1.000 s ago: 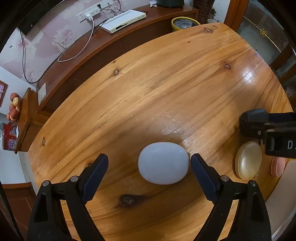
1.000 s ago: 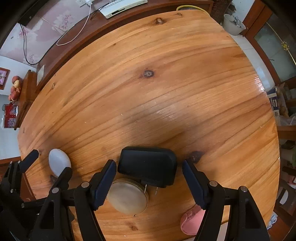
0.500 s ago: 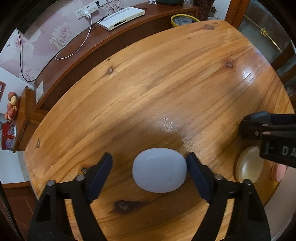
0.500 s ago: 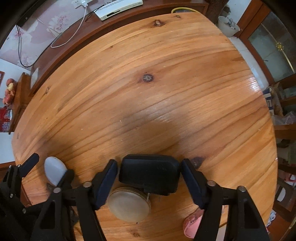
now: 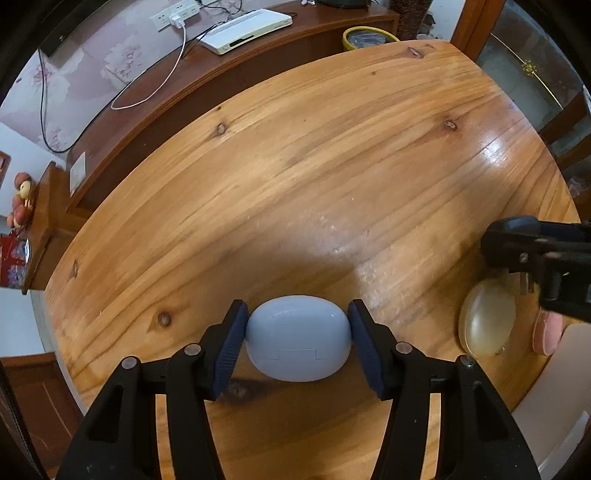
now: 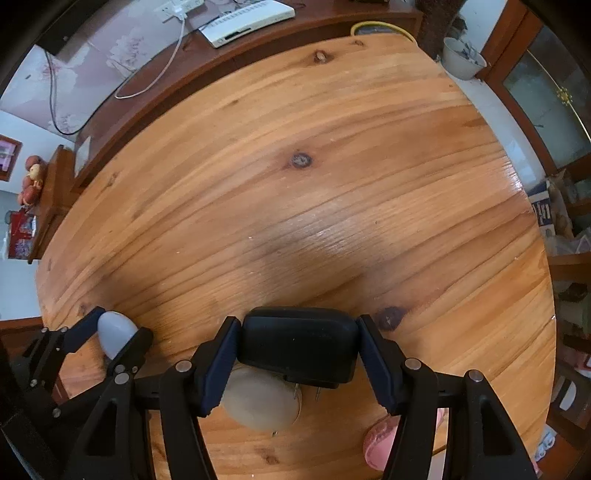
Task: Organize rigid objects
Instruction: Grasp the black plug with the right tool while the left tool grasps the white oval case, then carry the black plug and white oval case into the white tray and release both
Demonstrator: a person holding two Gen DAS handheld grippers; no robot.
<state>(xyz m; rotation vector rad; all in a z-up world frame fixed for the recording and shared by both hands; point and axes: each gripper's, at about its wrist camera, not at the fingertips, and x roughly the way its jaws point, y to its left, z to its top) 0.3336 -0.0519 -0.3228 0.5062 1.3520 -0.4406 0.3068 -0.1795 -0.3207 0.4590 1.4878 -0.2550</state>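
Earbud case (image 5: 297,338), pale blue and rounded, sits clamped between the blue pads of the left gripper (image 5: 297,332), whose jaws have just been closing onto its two ends; it rests low over the wooden table (image 5: 314,177). Black plug adapter (image 6: 299,345), prongs pointing down, is squeezed between the pads of the right gripper (image 6: 297,352), which has just been closing too. Just beneath the adapter lies a beige oval compact (image 6: 262,406), with a pink item (image 6: 376,443) near the table's edge. Beyond the table, a white set-top box (image 5: 245,31) lies on a dark sideboard (image 5: 192,79).
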